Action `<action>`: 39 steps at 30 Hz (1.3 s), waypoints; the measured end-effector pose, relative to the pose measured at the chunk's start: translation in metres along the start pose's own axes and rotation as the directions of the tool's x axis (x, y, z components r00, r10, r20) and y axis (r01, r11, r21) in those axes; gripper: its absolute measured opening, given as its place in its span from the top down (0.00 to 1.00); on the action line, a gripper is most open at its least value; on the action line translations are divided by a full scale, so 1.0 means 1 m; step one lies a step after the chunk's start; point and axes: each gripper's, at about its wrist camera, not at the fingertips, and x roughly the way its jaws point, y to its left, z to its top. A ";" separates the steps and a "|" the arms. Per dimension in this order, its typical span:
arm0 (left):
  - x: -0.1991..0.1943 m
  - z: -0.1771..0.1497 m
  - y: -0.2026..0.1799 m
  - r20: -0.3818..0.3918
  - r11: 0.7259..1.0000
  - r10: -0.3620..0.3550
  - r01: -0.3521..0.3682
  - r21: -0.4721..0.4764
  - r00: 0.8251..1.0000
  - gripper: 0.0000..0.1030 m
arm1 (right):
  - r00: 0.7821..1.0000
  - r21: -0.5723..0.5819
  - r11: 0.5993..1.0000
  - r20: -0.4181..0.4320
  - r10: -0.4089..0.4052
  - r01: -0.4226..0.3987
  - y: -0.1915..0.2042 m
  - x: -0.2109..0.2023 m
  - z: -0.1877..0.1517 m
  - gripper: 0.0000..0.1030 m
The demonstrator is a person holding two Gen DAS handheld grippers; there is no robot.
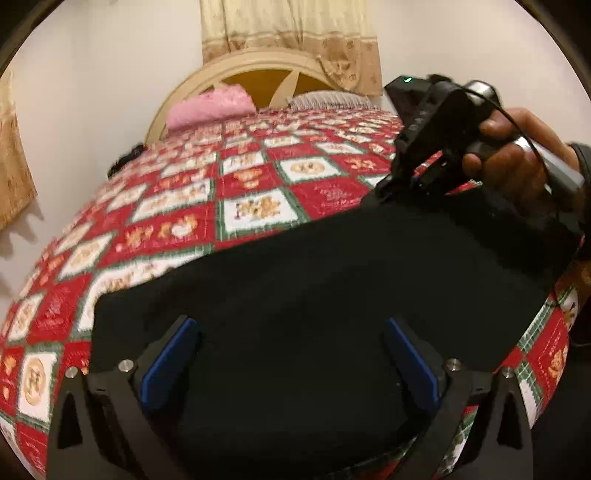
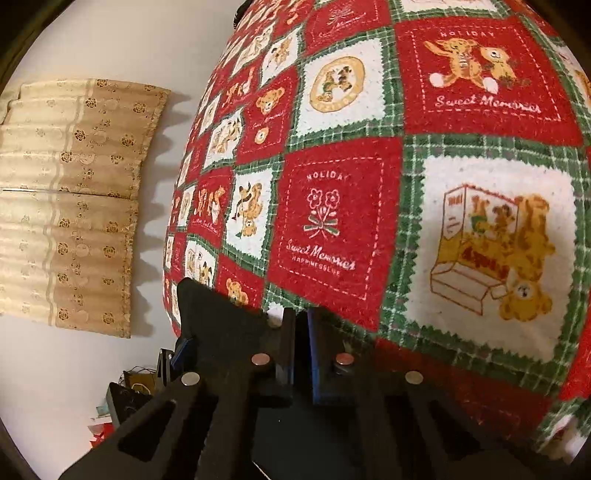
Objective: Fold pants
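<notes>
Black pants [image 1: 314, 280] lie flat on the red, white and green patchwork bedspread [image 1: 207, 206], near the bed's front edge. My left gripper [image 1: 291, 339] is open just above the pants' near part, with its blue pads [image 1: 170, 358] spread wide and nothing between them. My right gripper [image 1: 402, 184] shows at the right of the left wrist view, held in a hand, its tips on the pants' far right corner. In the right wrist view the right gripper [image 2: 301, 325] is shut on a dark fold of the pants [image 2: 221, 310] over the bedspread [image 2: 369, 147].
A pink pillow [image 1: 210, 107] and a pale pillow [image 1: 332, 99] lie at the cream headboard [image 1: 236, 66]. Beige curtains [image 1: 288, 29] hang behind it and on the side wall [image 2: 74, 199]. Clutter sits on the floor [image 2: 125, 398] beside the bed.
</notes>
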 end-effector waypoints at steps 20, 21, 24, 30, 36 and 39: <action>-0.009 -0.006 0.002 0.023 0.998 0.026 -0.024 -0.054 0.999 0.00 | 0.961 -0.132 0.977 0.244 -0.130 0.165 0.011 -0.043 -0.013 0.94; -0.016 -0.006 0.001 0.044 0.998 0.019 -0.016 -0.068 0.999 0.00 | 0.956 -0.158 0.970 0.260 -0.138 0.183 0.015 -0.053 -0.022 0.85; -0.028 -0.004 -0.010 0.082 0.997 -0.014 0.020 -0.068 0.997 0.00 | 0.945 -0.221 0.949 0.287 -0.159 0.227 0.023 -0.076 -0.052 0.65; -0.009 -0.004 -0.033 0.005 1.000 -0.006 0.006 -0.009 1.000 0.00 | 0.945 -0.317 0.903 0.245 -0.217 0.290 0.022 -0.076 -0.122 0.65; -0.010 -0.004 -0.032 -0.019 0.999 0.002 -0.003 -0.040 1.000 0.00 | 0.946 -0.287 0.918 0.255 -0.202 0.273 -0.004 -0.068 -0.144 0.64; -0.022 0.000 -0.038 0.013 0.999 0.005 -0.005 -0.038 1.000 0.00 | 0.921 -0.261 0.922 0.341 -0.189 0.286 -0.006 -0.104 -0.156 0.64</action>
